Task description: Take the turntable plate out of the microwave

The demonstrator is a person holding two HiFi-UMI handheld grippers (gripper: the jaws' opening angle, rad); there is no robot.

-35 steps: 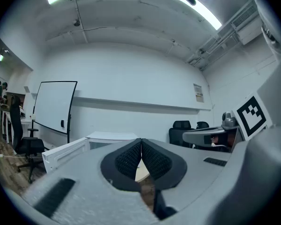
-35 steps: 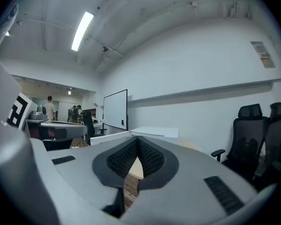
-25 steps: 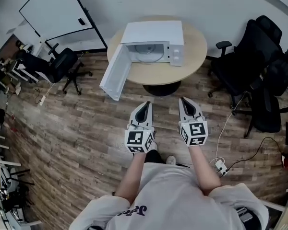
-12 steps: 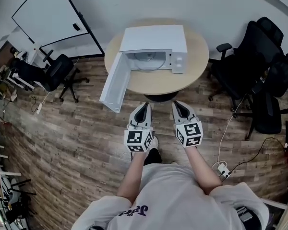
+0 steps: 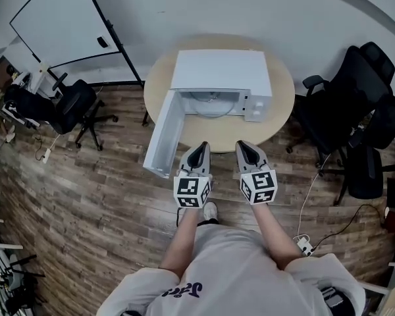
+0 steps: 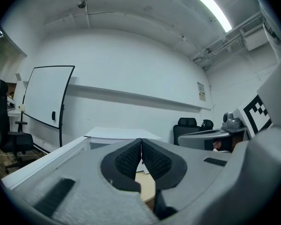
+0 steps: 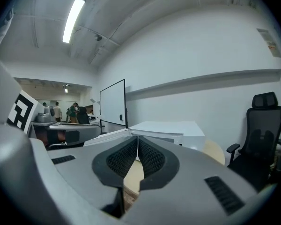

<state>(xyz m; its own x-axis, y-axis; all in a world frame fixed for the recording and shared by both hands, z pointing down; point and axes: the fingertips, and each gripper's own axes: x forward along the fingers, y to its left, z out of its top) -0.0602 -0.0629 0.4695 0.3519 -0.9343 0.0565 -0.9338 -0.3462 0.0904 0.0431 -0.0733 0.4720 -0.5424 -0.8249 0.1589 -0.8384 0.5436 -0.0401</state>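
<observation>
- Surroundings, head view: one round table (image 5: pixel 280 110) stands on the wood floor (image 5: pixel 99 196) and bears one white microwave (image 5: pixel 220 68).
- The microwave's one door (image 5: pixel 163 135) is swung fully open towards you. It juts past the table's near edge, just beside your left gripper (image 5: pixel 201 145) on its outer side.
- Task object: the turntable plate (image 5: pixel 212 102) lies flat inside the microwave's cavity, whose mouth faces you. The table's near rim lies between both tips and that mouth.
- Your right gripper (image 5: pixel 245 143) is held beside the left one, and both point at the cavity with their tips over the table's near edge, apart from the microwave.
- Tongs: in each gripper view the two ribbed pads are pressed together with nothing pinched between them. This holds for both grippers.
- One whiteboard (image 5: pixel 56 22) stands at the far left against the wall.
- One black office chair (image 5: pixel 76 104) stands on the table's left. At least two more black chairs (image 5: pixel 345 87) are bunched on its right, and their exact number cannot be told.
- One power strip (image 5: pixel 305 245) lies on the floor at your right, with a cable running off it.
- Right gripper view: several people (image 7: pixel 75 111) stand far off, beyond the whiteboard.
- Count: two grippers, one microwave, one plate, one table.
</observation>
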